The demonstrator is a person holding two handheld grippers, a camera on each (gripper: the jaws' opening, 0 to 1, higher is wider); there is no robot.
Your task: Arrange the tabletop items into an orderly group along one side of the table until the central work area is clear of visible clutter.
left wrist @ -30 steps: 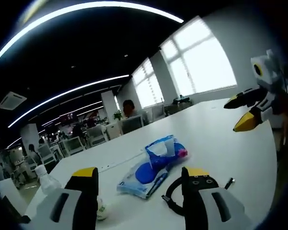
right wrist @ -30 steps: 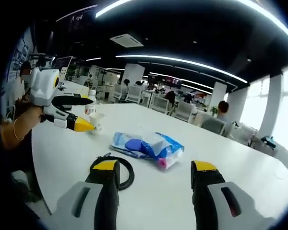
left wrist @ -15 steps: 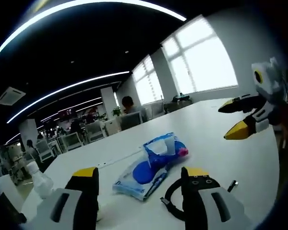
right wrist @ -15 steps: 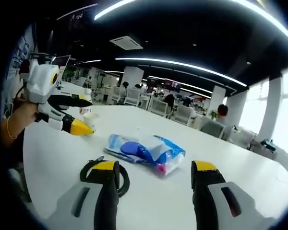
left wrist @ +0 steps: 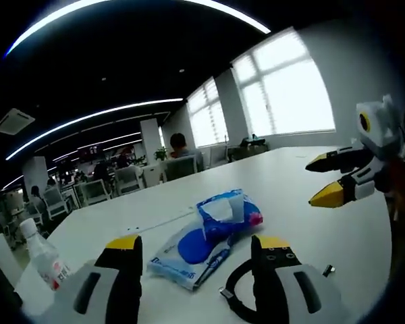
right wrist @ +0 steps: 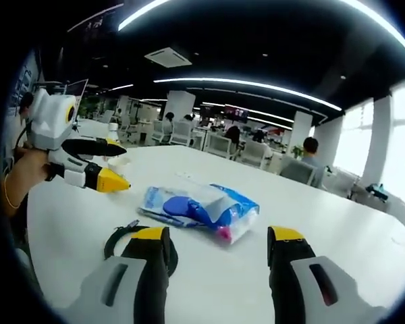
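blue wet-wipes pack (left wrist: 204,237) flat on the white table (left wrist: 304,236), just beyond the left gripper (left wrist: 197,251) and roughly centred between its yellow-tipped jaws, held wide apart with nothing between them. black looped strap (left wrist: 235,302) near the right jaw, partly hidden behind it, close to the pack's near edge. small plastic bottle (left wrist: 43,255) upright at far left on the table, well apart from the pack. right gripper (left wrist: 331,179) hovering at right above the table, jaws parted and empty.

same pack (right wrist: 199,208) in the right gripper view, beyond the right gripper (right wrist: 218,241), lying between its wide, empty jaws and a little left of centre. strap (right wrist: 121,237) by the left jaw. left gripper (right wrist: 108,165) at far left over the table (right wrist: 337,223), jaws apart, holding nothing.
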